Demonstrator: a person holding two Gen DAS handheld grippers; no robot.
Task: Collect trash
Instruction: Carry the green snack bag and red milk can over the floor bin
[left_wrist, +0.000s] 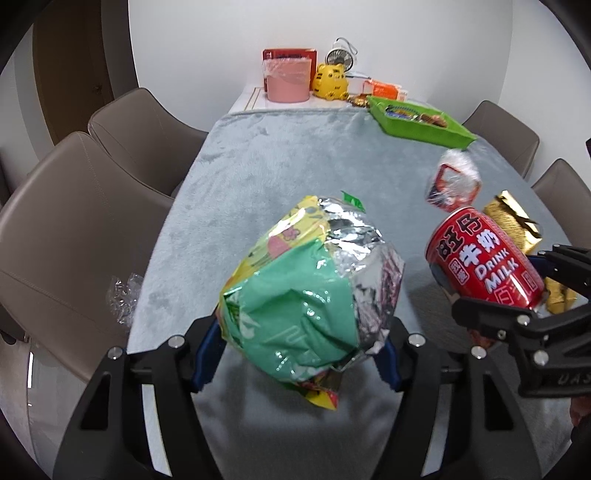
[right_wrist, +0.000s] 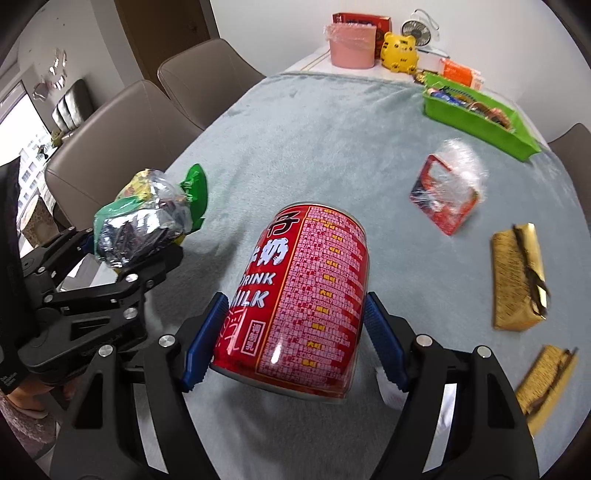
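Note:
My left gripper is shut on a crumpled green, yellow and silver snack bag, held above the grey cloth. In the right wrist view that left gripper and its bag hang at the left. My right gripper is shut on a red milk can, blue pads against both sides, lifted off the table. The left wrist view shows the can at the right. A plastic-wrapped red packet and two gold wrappers lie on the cloth.
A pink bin with a plastic liner stands at the far end beside a yellow tiger toy. A green tray of snacks sits far right. Brown chairs line the left side, one with clear plastic on it.

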